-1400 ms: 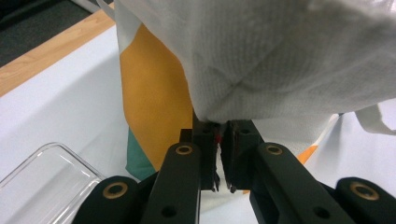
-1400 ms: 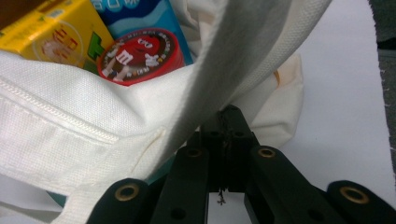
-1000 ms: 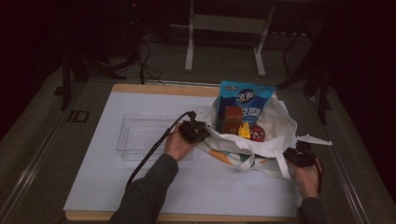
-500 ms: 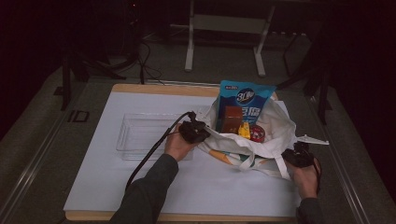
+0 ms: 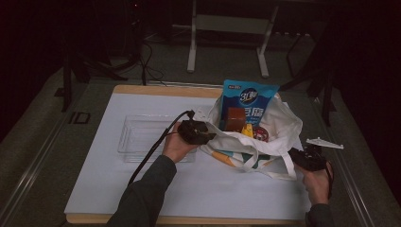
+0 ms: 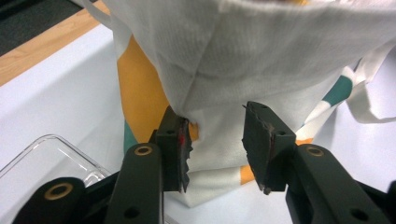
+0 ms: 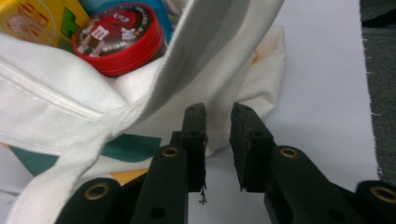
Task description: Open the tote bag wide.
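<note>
The tote bag [image 5: 265, 146] is hiding the lower part of the blue snack packet [image 5: 249, 100] and most of the brown box [image 5: 235, 118] standing in it. At three o'clock from that box, the red-lidded tin [image 5: 260, 134] is looking too small to read in the high view; in the right gripper view, the bag's strap [image 7: 205, 60] is covering the tin's lower right rim [image 7: 122, 37], and the yellow carton [image 7: 32, 21] is running off the top left corner. The person's left hand [image 5: 176, 146] is masking the near right corner of the clear tray [image 5: 142, 137].
</note>
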The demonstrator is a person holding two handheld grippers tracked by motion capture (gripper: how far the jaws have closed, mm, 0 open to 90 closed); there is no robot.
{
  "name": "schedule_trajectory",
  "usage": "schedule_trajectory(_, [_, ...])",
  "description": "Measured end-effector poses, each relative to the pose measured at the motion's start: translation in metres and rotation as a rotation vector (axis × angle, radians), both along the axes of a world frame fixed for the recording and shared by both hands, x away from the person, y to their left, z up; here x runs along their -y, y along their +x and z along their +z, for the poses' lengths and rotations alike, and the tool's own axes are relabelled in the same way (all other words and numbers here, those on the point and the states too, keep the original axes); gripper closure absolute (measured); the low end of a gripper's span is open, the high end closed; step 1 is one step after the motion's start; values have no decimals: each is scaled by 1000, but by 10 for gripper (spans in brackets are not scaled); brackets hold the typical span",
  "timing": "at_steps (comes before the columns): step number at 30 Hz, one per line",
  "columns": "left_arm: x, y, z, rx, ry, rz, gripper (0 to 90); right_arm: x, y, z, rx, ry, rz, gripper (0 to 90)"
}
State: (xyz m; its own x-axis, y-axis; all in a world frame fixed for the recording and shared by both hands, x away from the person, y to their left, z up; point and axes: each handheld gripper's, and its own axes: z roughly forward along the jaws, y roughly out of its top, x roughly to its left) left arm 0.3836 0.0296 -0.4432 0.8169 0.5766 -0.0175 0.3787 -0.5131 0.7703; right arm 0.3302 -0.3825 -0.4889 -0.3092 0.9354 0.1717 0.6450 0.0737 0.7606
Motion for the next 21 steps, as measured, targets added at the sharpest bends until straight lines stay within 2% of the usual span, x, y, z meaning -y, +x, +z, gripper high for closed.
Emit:
schedule_trajectory(11, [-15,-9,16,19,-43,5,546,4,-15,16,44,10,0,702])
schedule_trajectory(14, [-20,-12,22,58,-49,8,523,4,-18,21,56,13,0,681])
schedule_trajectory(21, [-31,-18,39,110,-116,25,426,6,-22,29,70,30,1,626])
